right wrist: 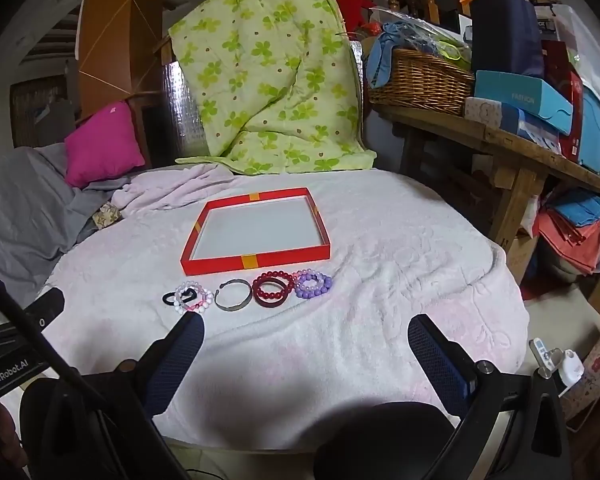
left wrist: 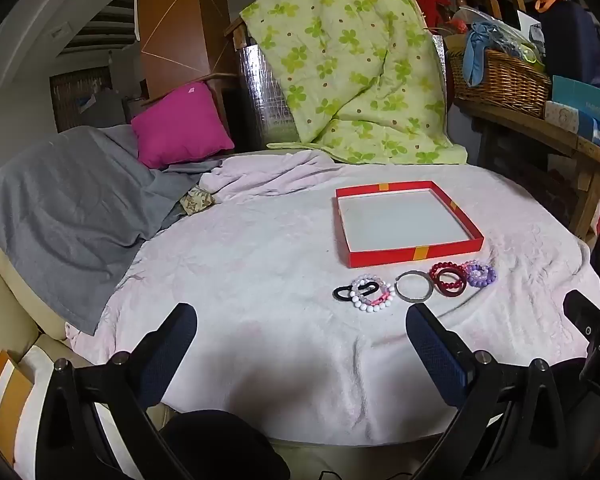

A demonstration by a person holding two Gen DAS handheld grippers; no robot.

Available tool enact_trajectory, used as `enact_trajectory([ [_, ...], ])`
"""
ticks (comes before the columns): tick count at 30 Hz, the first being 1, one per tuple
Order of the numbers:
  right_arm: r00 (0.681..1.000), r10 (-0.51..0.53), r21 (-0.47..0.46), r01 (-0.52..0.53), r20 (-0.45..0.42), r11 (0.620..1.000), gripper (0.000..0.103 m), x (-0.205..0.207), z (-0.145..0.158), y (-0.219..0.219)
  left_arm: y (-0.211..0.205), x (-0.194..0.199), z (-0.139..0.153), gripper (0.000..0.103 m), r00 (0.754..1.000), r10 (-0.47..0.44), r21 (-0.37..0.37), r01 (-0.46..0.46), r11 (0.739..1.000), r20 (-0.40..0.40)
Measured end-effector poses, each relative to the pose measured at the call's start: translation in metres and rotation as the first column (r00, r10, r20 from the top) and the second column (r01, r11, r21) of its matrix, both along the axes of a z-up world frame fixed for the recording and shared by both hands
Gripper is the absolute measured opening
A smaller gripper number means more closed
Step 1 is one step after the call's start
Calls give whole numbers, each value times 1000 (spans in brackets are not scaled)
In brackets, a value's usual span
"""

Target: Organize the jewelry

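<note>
1. Left gripper [left wrist: 300, 332] and right gripper [right wrist: 306, 338]: both w/ jaws spread wide, nothing between them, hovering over the pink blanket [right wrist: 380, 320] short of the jewelry.
2. Red tray [right wrist: 256, 261] sits empty mid-bed; bracelets lie in a row just in front of it: black hair tie [right wrist: 168, 297], white bead bracelets [right wrist: 194, 298], silver bangle [right wrist: 233, 294], dark red bracelets [right wrist: 272, 285], purple bead bracelets [right wrist: 314, 282].
3. Probably no item moved yet; likely next: pick one piece.
4. Tip: approach from above, straddle one ring only; piles overlap, so pinch an outer edge and avoid snagging blanket.
</note>
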State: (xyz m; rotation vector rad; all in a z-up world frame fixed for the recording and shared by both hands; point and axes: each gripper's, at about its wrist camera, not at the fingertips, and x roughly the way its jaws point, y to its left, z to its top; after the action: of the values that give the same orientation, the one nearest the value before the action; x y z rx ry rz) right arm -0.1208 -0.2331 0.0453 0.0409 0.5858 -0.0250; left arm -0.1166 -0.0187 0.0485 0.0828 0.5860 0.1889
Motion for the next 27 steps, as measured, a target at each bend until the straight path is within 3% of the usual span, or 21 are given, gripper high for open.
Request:
enact_trajectory([
  [18,999,-14,-1,14,-32,1000,103,6,-7,-2,-10,3,-9,103,999,-34,40,34,999,-11],
  [27,1000,-16,-4,16,-7,1000,103,11,-11,0,-8,7,-14,103,999,-33,42,34,999,-19],
])
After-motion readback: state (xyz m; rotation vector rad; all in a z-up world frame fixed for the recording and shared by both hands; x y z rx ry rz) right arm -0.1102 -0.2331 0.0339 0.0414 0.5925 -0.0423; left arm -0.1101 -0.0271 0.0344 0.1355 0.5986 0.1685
